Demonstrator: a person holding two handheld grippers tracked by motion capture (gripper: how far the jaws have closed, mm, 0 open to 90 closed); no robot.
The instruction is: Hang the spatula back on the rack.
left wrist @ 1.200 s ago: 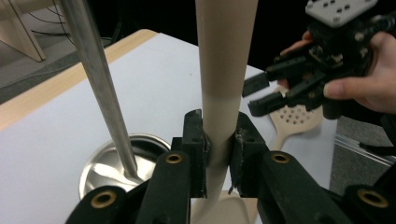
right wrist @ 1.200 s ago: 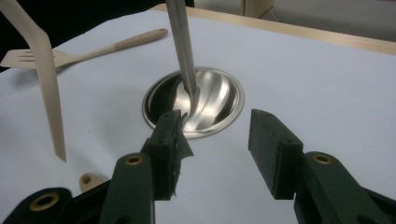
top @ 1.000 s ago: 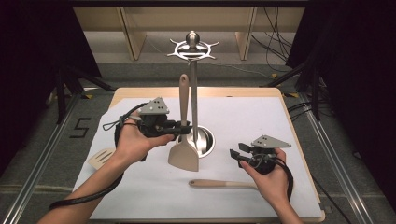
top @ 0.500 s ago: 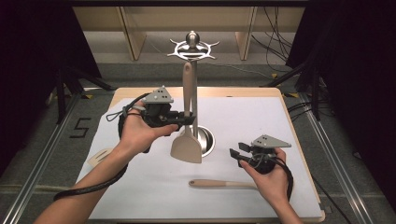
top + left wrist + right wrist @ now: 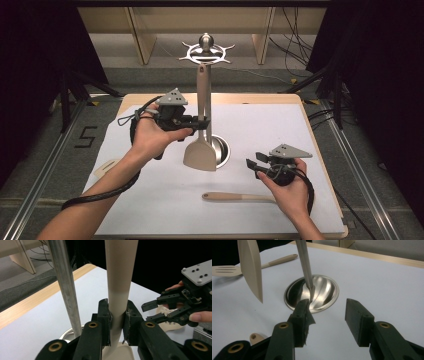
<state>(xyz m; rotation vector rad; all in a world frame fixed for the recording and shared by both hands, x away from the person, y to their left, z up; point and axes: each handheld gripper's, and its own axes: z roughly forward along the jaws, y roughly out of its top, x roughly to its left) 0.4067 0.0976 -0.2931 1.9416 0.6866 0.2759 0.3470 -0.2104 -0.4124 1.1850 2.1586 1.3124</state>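
High view: beige spatula (image 5: 201, 150) hangs upright, blade down.

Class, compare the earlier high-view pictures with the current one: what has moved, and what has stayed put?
The left hand-held gripper, clamped on the spatula, has carried it upward along the stand's pole, its handle end nearing the hook ring. The right hand-held gripper stayed open and still; the wooden utensil on the table has not moved.
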